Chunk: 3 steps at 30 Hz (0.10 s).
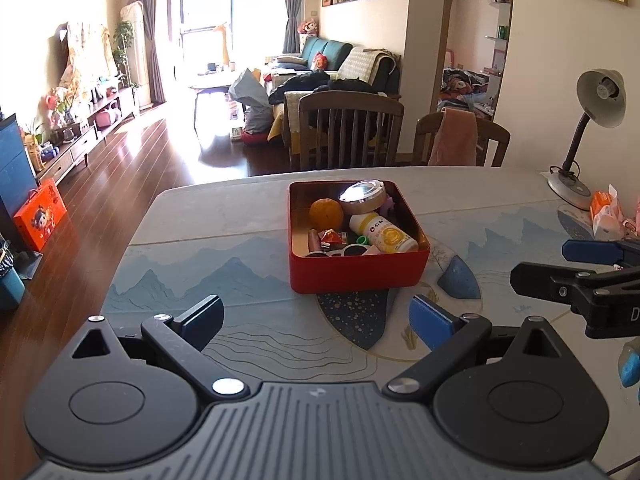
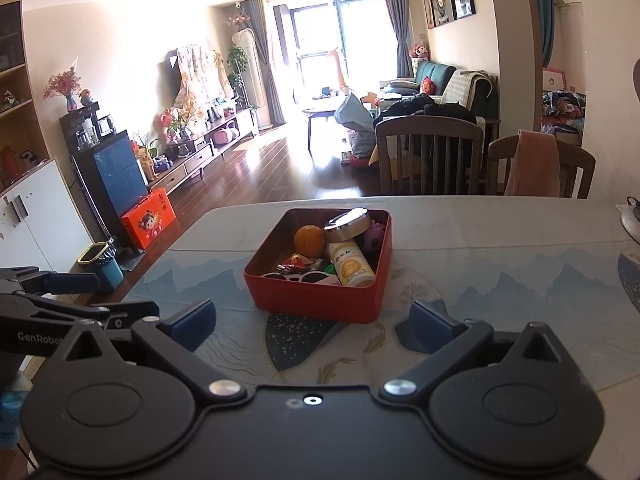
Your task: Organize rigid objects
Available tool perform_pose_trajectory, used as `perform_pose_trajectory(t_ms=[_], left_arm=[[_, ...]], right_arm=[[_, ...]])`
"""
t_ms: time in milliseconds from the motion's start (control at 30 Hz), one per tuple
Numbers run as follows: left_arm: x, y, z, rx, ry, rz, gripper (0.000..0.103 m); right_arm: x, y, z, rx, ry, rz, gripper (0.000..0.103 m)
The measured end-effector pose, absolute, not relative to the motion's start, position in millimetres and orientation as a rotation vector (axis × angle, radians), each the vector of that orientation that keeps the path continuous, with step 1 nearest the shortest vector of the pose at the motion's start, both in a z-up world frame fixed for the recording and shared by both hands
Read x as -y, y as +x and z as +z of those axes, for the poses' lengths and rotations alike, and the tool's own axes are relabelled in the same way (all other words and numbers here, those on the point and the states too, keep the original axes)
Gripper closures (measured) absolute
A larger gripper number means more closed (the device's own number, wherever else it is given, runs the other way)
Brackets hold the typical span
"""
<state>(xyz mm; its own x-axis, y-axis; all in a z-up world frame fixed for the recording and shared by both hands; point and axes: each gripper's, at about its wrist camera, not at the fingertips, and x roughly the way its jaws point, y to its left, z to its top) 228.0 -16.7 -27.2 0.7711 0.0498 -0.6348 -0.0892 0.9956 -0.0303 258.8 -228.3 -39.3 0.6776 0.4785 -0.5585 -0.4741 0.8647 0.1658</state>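
Observation:
A red box (image 1: 356, 274) stands on the table's middle, also in the right wrist view (image 2: 312, 300). It holds an orange (image 1: 326, 212), a round metal tin (image 1: 362, 198), a white and yellow bottle (image 1: 384, 234), sunglasses (image 1: 340, 251), wrapped sweets and small toys. My left gripper (image 1: 316, 320) is open and empty, just short of the box. My right gripper (image 2: 314, 322) is open and empty, also just short of the box. The right gripper shows at the right edge of the left wrist view (image 1: 560, 268).
The table (image 1: 240, 216) has a blue mountain-print cloth. A desk lamp (image 1: 592, 128) and snack packets (image 1: 606, 212) sit at its far right. Two wooden chairs (image 1: 350, 132) stand behind the table. A bin (image 2: 102, 264) stands on the floor at left.

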Motion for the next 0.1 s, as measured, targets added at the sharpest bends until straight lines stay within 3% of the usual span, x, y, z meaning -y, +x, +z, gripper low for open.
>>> perform_pose_trajectory(t_ms=[100], left_arm=[[17.2,228.0,-27.0,-0.686,-0.060,0.074,0.003]], right_arm=[[231.6,259.7,-42.4,-0.640,0.012,0.525,0.000]])
